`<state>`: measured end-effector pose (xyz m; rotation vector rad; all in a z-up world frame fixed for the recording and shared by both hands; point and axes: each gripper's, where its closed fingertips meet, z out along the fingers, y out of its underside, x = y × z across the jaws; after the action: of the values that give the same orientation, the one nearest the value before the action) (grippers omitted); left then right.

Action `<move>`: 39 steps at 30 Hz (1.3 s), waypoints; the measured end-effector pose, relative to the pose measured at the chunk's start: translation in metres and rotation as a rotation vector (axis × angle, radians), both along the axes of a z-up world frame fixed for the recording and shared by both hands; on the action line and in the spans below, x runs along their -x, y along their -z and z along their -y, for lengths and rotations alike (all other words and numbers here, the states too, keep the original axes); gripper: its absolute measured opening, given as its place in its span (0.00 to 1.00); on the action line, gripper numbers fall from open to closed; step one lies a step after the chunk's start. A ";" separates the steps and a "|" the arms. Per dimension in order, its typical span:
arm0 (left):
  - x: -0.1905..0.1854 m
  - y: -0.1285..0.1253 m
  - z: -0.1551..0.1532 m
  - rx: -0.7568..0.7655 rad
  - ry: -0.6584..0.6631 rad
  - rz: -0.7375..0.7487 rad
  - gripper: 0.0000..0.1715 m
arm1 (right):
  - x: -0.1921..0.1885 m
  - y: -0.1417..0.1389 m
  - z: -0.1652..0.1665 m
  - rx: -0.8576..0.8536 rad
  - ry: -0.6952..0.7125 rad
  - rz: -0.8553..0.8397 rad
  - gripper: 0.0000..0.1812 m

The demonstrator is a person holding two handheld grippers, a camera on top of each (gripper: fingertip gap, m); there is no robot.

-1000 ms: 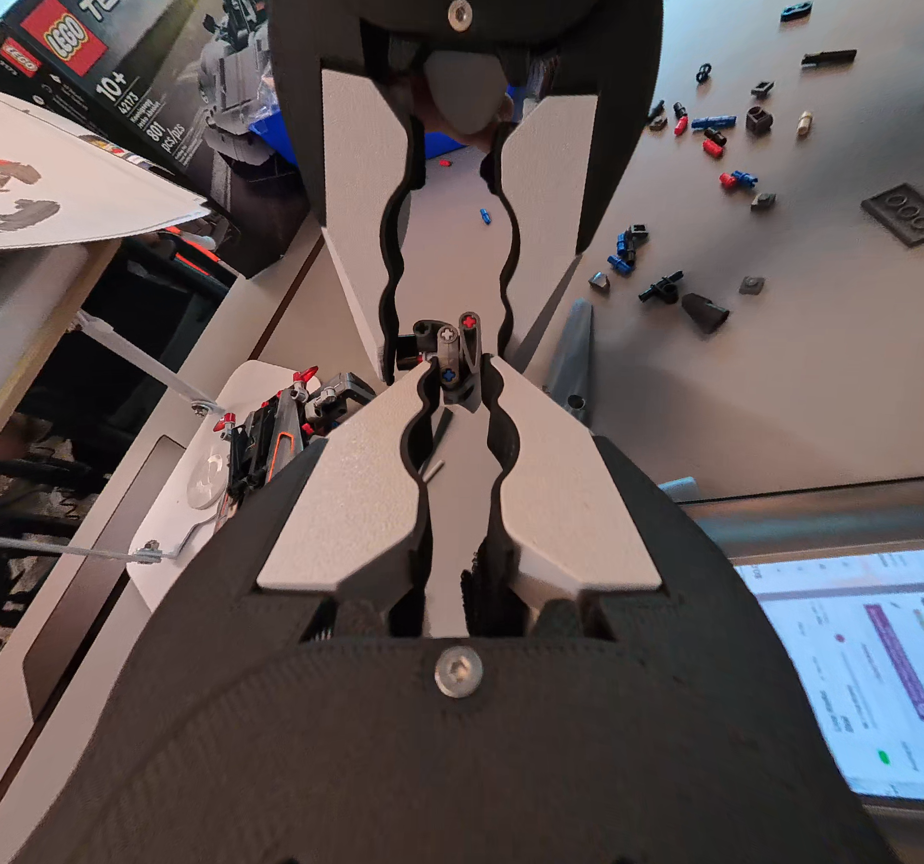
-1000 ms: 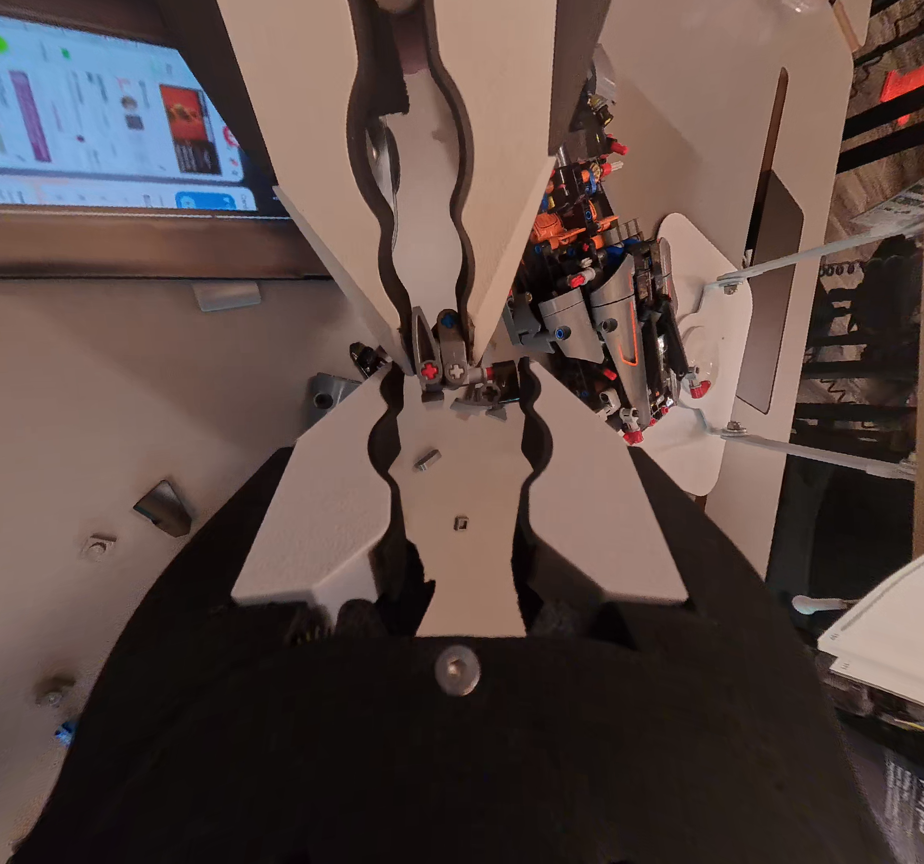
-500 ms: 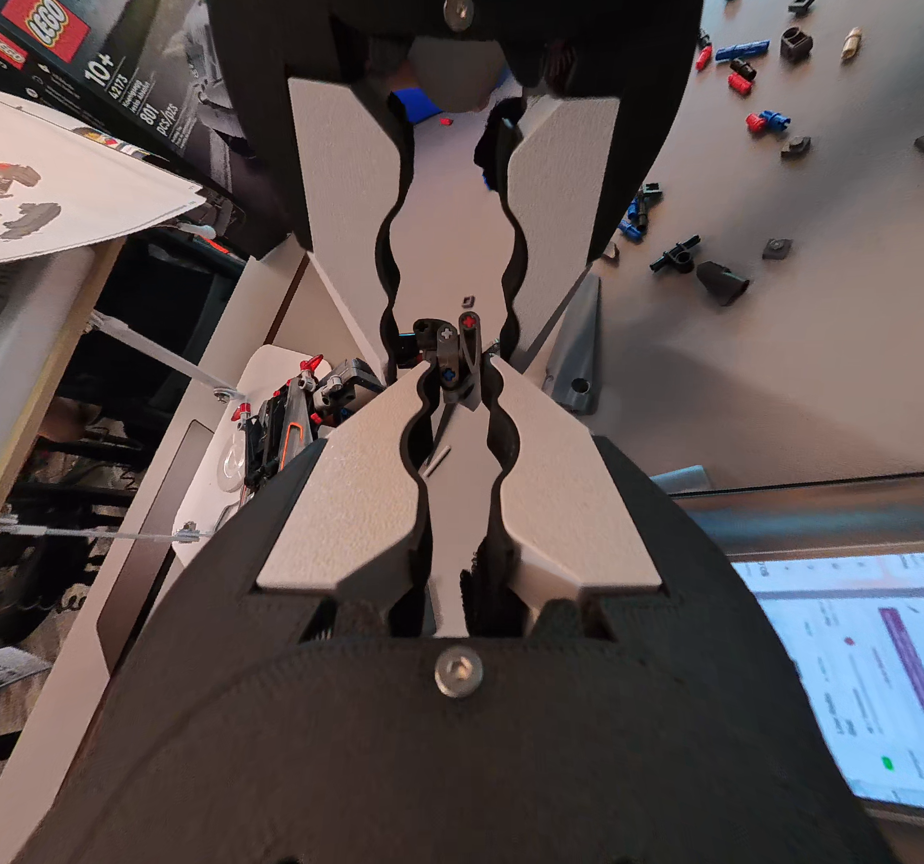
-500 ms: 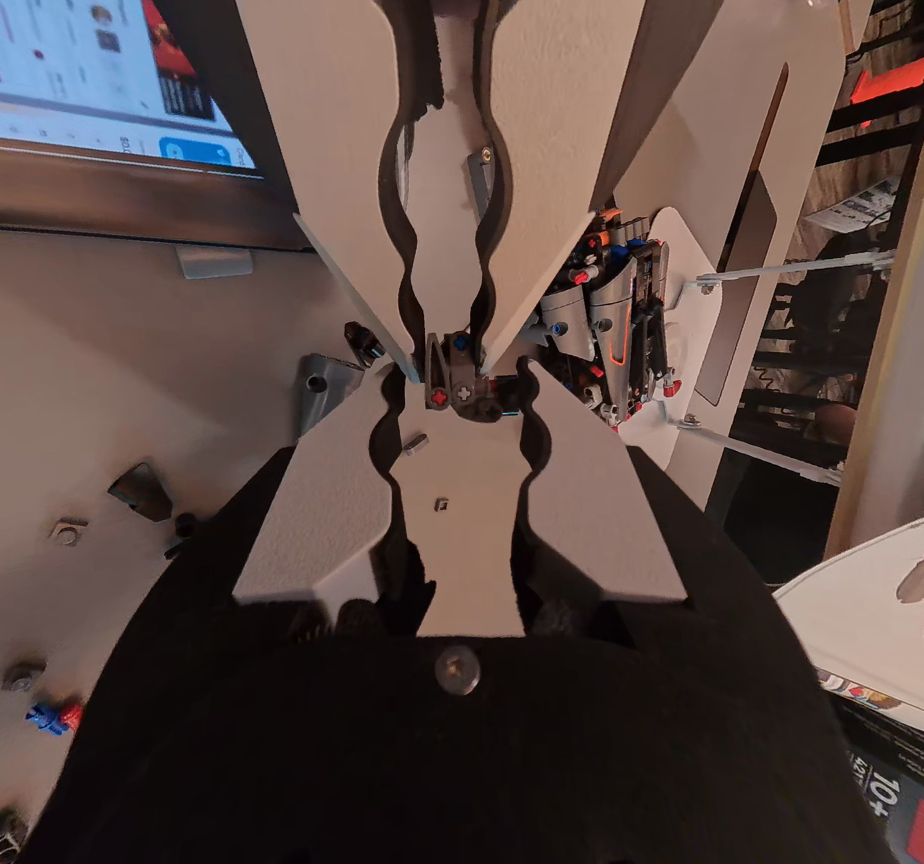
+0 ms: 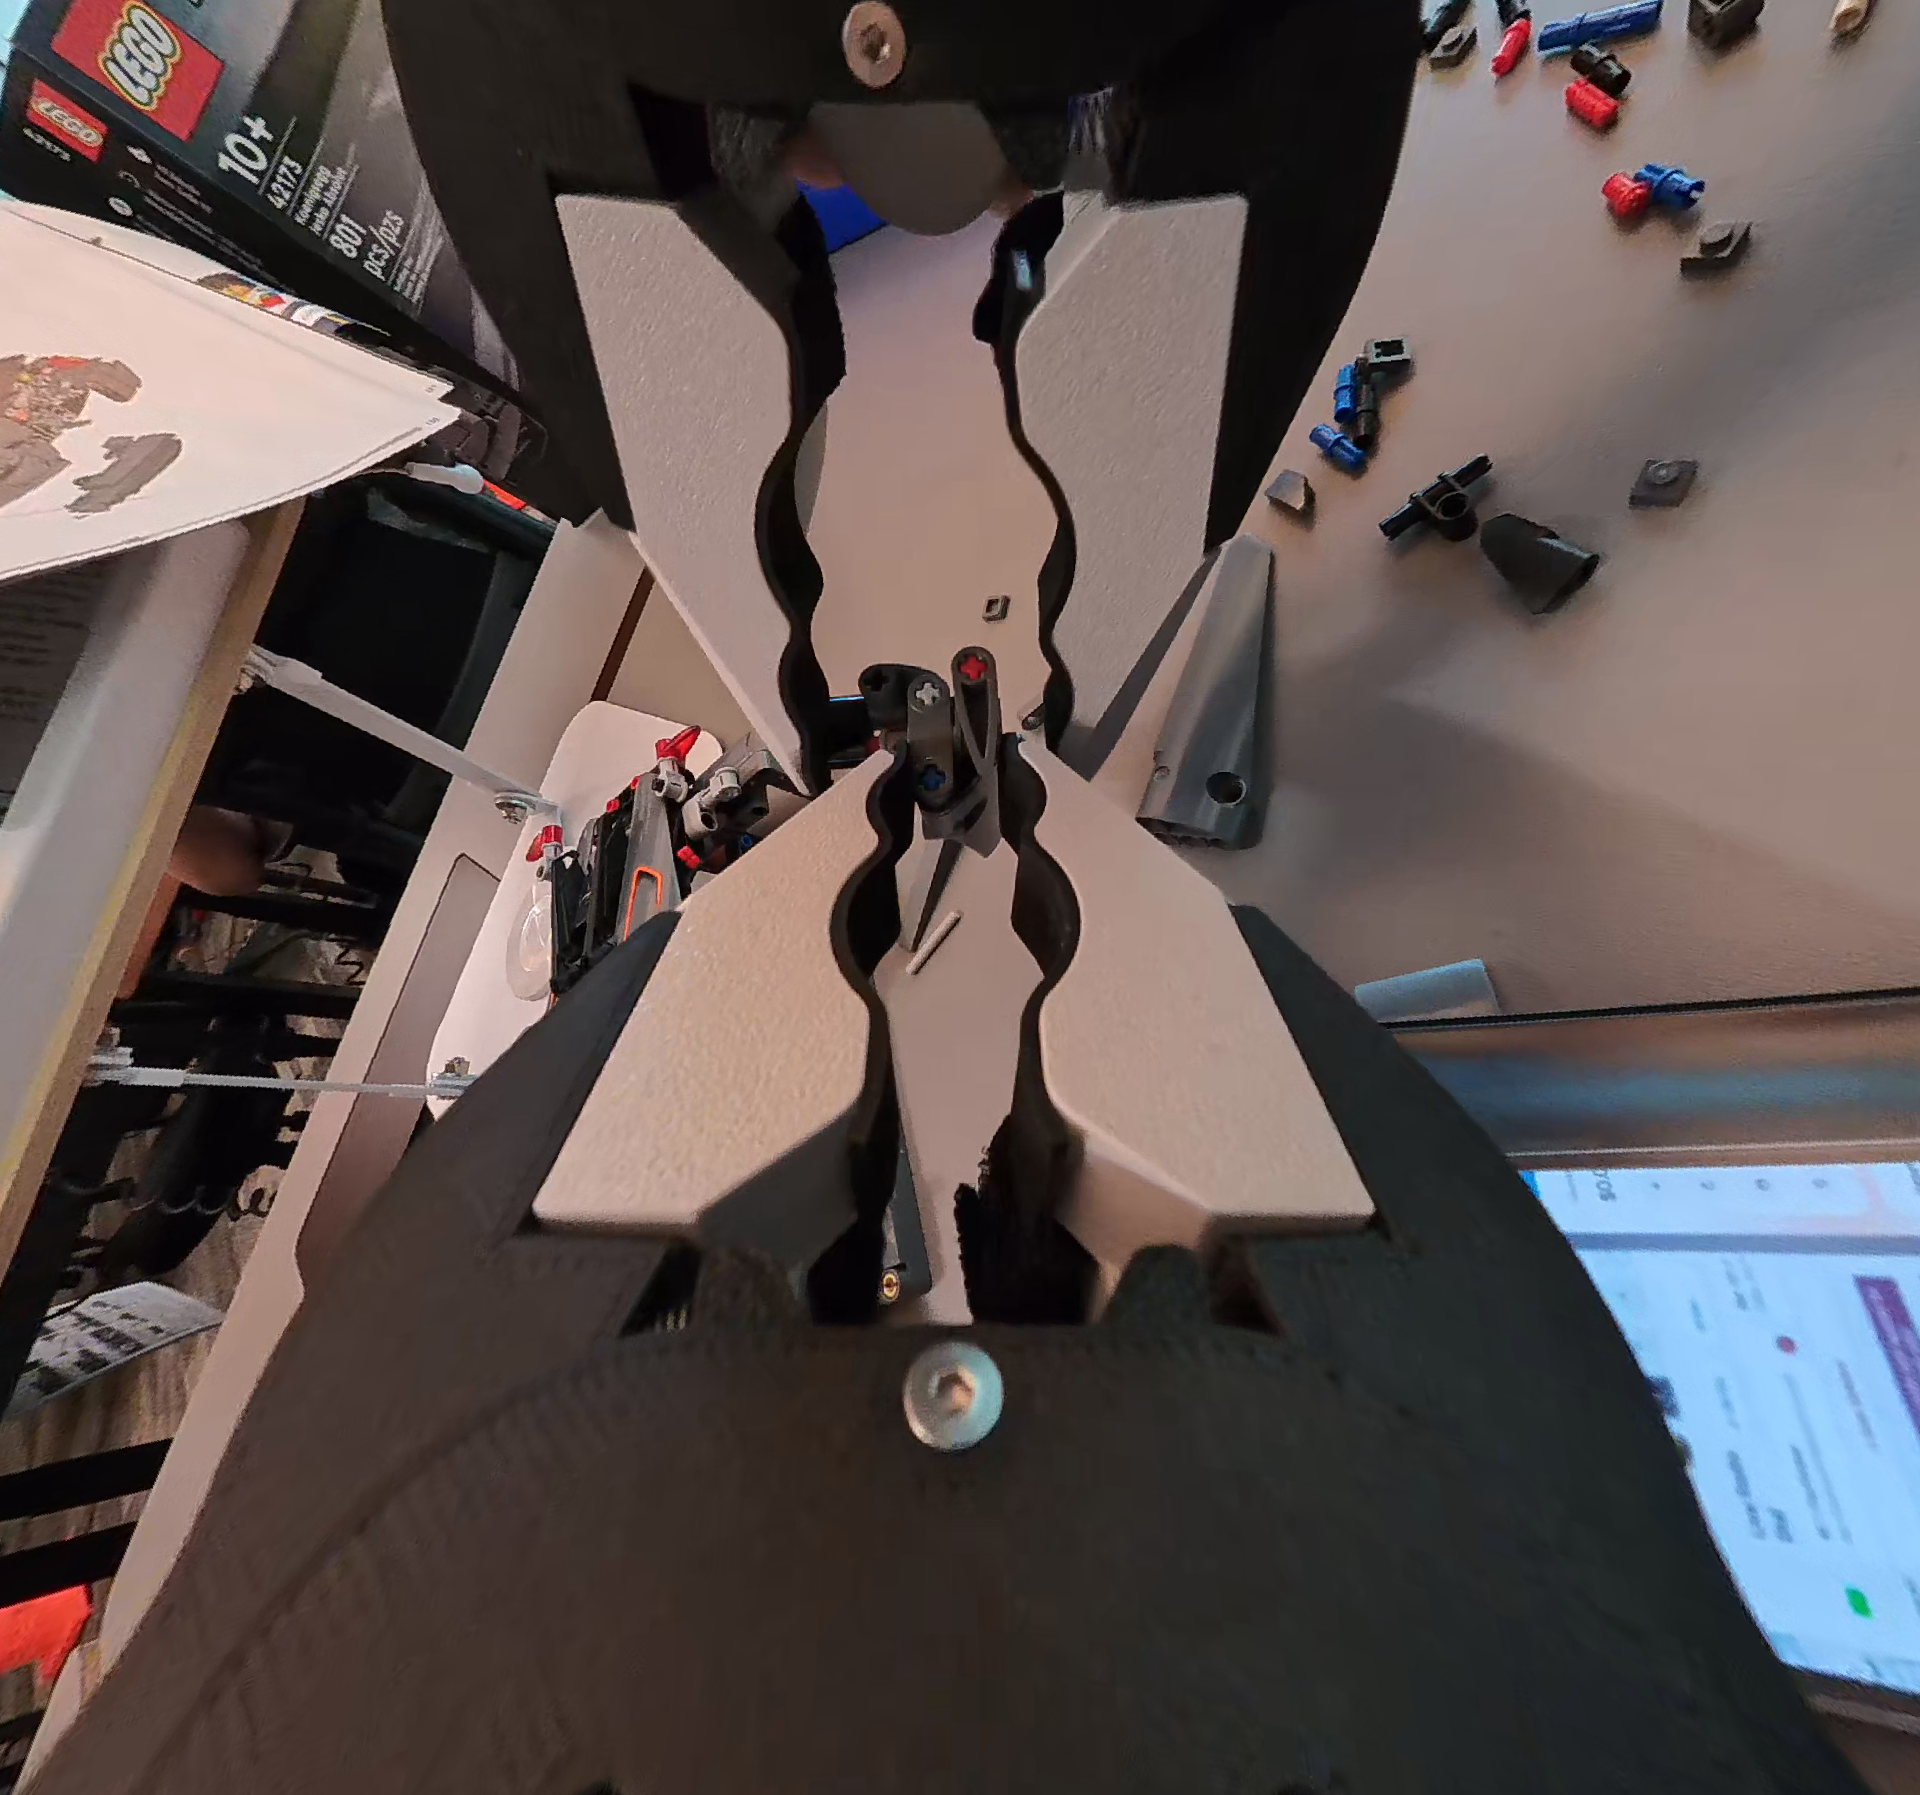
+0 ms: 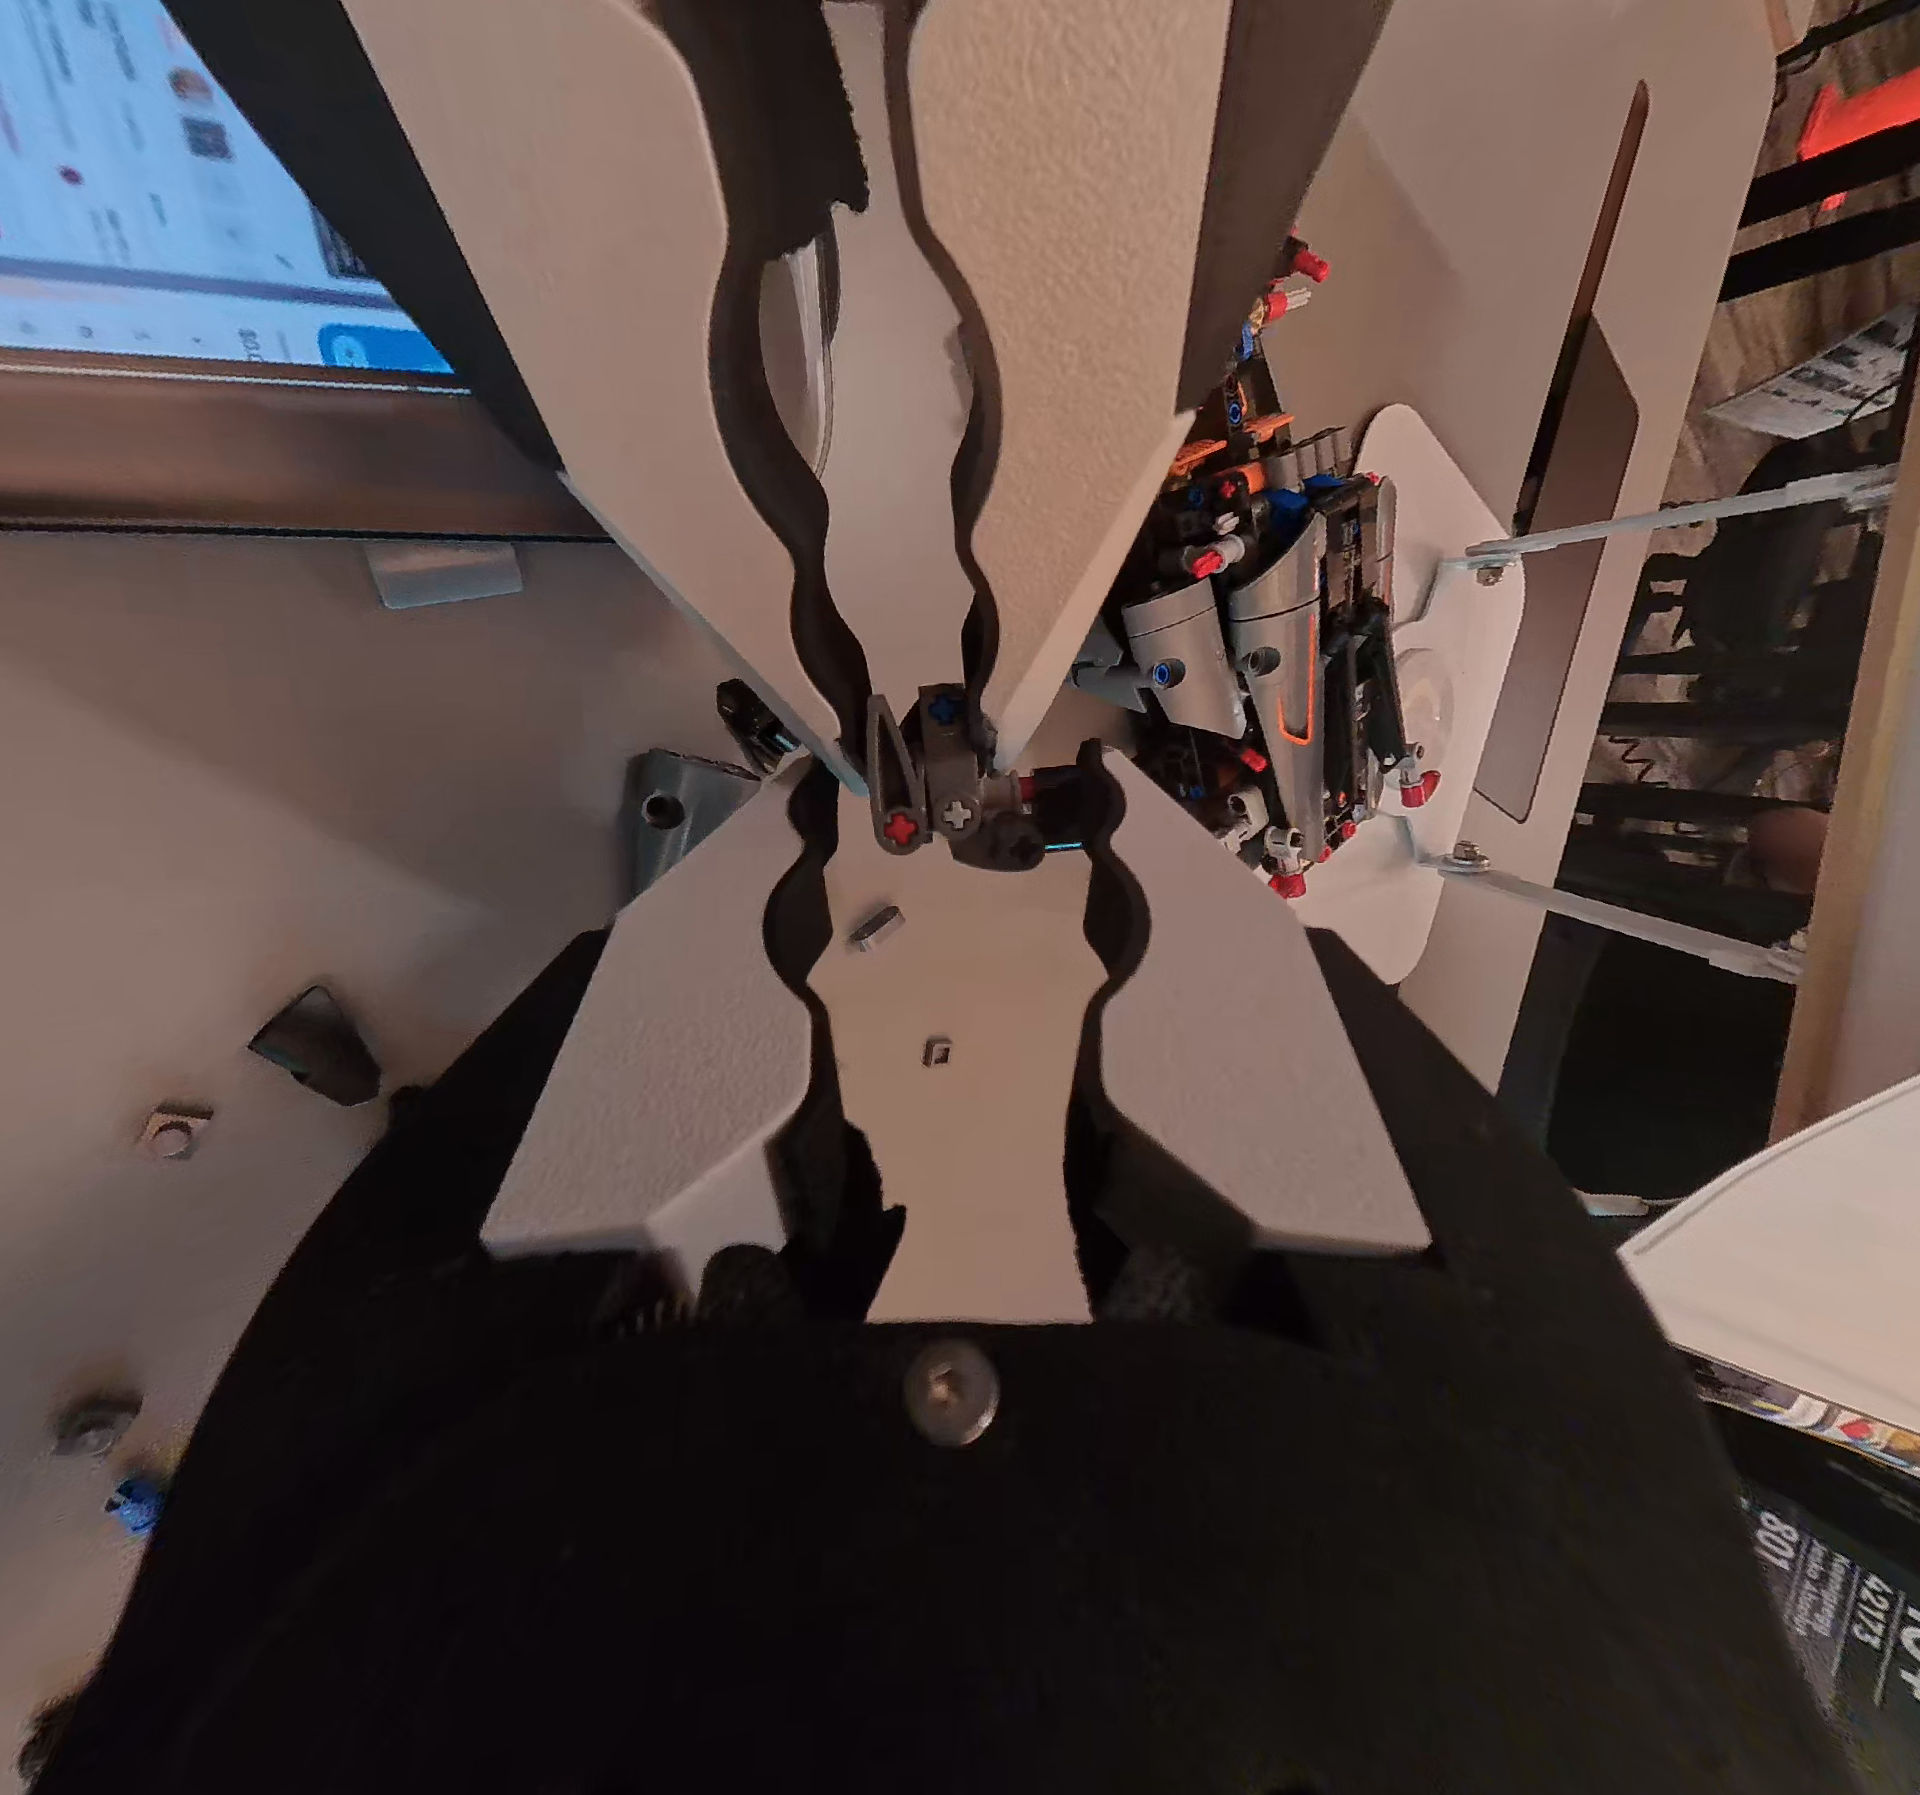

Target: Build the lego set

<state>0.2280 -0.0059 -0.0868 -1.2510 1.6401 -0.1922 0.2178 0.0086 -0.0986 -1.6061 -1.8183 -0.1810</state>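
A small dark grey and black lego sub-assembly (image 5: 948, 753) with red, blue and grey axle ends is held in the air between my two grippers, which face each other tip to tip. My left gripper (image 5: 951, 769) is shut on its narrow end. My right gripper (image 6: 951, 789) is shut on its wider end with the black connector, and the sub-assembly (image 6: 951, 795) shows there too. In the left wrist view the right gripper (image 5: 930, 706) comes in from the top. In the right wrist view the left gripper (image 6: 925, 737) comes in from the top, leaning.
A partly built grey, black and orange model (image 6: 1283, 644) sits on a white stand (image 6: 1455, 706), also seen in the left wrist view (image 5: 623, 862). A grey wedge panel (image 5: 1210, 706), loose small pieces (image 5: 1455, 509), the lego box (image 5: 229, 114), a booklet (image 5: 208, 395) and a lit screen (image 5: 1766, 1413) surround the grippers. My left and right fingertips are right by each other.
Both grippers stay shut on the sub-assembly. The pair has drifted over the table; loose pieces slide upward in the left view, and the left gripper leans more in the right view.
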 end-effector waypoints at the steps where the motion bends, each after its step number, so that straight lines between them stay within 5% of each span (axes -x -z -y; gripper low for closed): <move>1: 0.000 0.000 0.000 -0.001 0.001 -0.002 0.08 | 0.000 0.000 0.000 0.000 -0.001 0.006 0.25; 33: 0.001 0.004 0.003 -0.005 -0.010 -0.019 0.09 | -0.005 0.006 0.003 -0.010 0.015 0.106 0.18; 39: 0.004 -0.004 -0.002 -0.010 -0.024 0.026 0.08 | -0.001 -0.004 -0.004 -0.005 0.031 0.005 0.26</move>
<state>0.2245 -0.0038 -0.0830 -1.2550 1.6016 -0.1842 0.2185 0.0128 -0.0950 -1.6322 -1.7959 -0.2033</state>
